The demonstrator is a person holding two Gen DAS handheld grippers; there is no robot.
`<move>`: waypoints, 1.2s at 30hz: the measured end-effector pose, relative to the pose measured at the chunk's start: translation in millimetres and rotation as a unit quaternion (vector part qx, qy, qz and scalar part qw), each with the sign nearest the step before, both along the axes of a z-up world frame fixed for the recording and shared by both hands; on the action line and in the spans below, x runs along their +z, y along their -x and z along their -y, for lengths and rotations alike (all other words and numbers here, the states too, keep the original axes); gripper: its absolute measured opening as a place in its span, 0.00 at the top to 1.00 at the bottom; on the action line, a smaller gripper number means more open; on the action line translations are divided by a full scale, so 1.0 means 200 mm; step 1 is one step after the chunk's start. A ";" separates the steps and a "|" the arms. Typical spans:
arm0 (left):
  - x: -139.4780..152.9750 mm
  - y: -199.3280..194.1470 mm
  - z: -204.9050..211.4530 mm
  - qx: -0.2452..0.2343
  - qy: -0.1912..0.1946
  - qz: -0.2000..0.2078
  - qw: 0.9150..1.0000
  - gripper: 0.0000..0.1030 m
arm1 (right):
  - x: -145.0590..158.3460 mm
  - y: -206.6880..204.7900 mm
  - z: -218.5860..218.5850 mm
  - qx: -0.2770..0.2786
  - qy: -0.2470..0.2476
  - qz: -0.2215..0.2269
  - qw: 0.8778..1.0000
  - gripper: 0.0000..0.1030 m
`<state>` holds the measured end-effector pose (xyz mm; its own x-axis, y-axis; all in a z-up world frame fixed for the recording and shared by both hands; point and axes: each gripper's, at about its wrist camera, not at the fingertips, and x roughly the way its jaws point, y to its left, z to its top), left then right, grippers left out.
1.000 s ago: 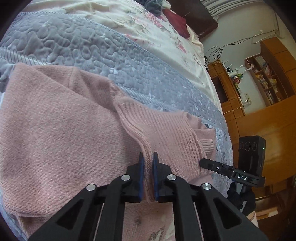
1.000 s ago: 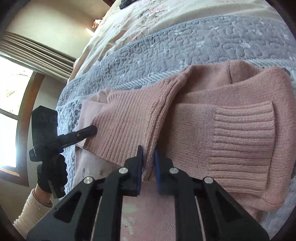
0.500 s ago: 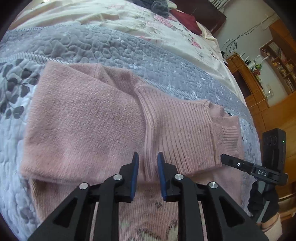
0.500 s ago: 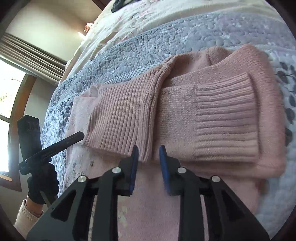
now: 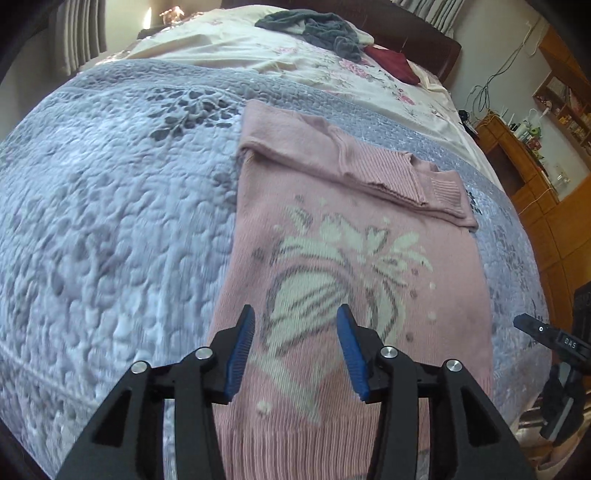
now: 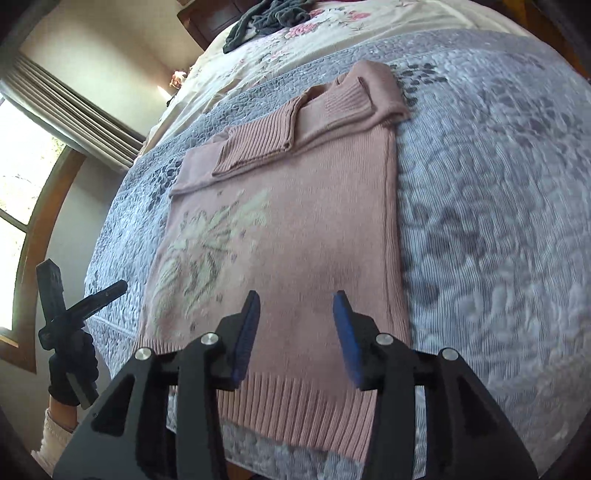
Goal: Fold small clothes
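Quilt (image 5: 110,221); fingers (image 5: 242,347) wide apart, empty.

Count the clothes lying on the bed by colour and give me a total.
Pink: 1, the sweater laid flat on the grey quilt.
Dark grey: 1, a crumpled garment near the headboard.
Dark red: 1, a cloth beside it.
Total: 3
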<state>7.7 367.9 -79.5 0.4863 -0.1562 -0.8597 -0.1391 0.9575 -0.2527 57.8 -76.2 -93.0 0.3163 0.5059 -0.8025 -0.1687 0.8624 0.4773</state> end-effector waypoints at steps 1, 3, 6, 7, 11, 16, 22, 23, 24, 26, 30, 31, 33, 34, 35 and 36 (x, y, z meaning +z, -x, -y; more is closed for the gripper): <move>0.01 0.06 0.00 0.003 -0.008 0.003 1.000 0.48 | 0.01 0.07 0.02 -0.002 0.005 0.002 1.000 0.55; 0.03 0.19 -0.01 0.006 -0.012 0.005 1.000 0.45 | 0.02 0.19 0.05 -0.004 0.014 0.003 1.000 0.52; 0.01 0.34 -0.04 0.012 -0.018 -0.001 1.000 0.42 | 0.01 0.34 0.07 -0.005 0.038 0.007 0.999 0.49; 0.00 0.37 -0.05 0.014 -0.024 -0.006 1.000 0.42 | 0.00 0.38 0.07 -0.006 0.044 0.006 0.999 0.47; -0.08 0.48 -0.11 0.021 -0.039 -0.029 0.999 0.42 | -0.09 0.49 0.11 -0.015 0.049 -0.011 0.999 0.46; -0.19 0.51 -0.18 0.033 -0.012 -0.058 0.998 0.42 | -0.24 0.50 0.15 -0.022 0.067 -0.042 0.997 0.46; -0.29 0.49 -0.13 0.012 0.011 -0.080 0.997 0.42 | -0.39 0.46 0.21 -0.040 0.060 -0.078 0.994 0.46; -0.31 0.48 -0.12 0.009 0.012 -0.086 0.996 0.41 | -0.40 0.46 0.21 -0.041 0.057 -0.081 0.994 0.46; -0.33 0.47 -0.11 0.009 0.015 -0.091 0.996 0.41 | -0.41 0.46 0.21 -0.040 0.058 -0.083 0.994 0.46; -0.35 0.46 -0.10 0.010 0.016 -0.097 0.995 0.41 | -0.42 0.46 0.19 -0.031 0.065 -0.083 0.994 0.46; -0.38 0.44 -0.09 0.008 0.018 -0.100 0.995 0.41 | -0.43 0.45 0.15 -0.013 0.031 -0.095 0.995 0.53; -0.38 0.43 -0.09 0.011 0.023 -0.101 0.995 0.41 | -0.43 0.45 0.14 -0.013 0.027 -0.097 0.995 0.53; -0.38 0.43 -0.11 0.016 0.035 -0.100 0.994 0.41 | -0.44 0.45 0.13 -0.014 0.030 -0.098 0.995 0.55; -0.39 0.44 -0.12 0.019 0.044 -0.099 0.994 0.41 | -0.44 0.45 0.14 -0.016 0.029 -0.099 0.994 0.57; -0.39 0.44 -0.13 0.021 0.052 -0.098 0.994 0.41 | -0.45 0.45 0.14 -0.017 0.025 -0.101 0.994 0.66; -0.39 0.45 -0.14 0.023 0.058 -0.097 0.993 0.42 | -0.45 0.45 0.15 -0.016 0.016 -0.104 0.994 0.75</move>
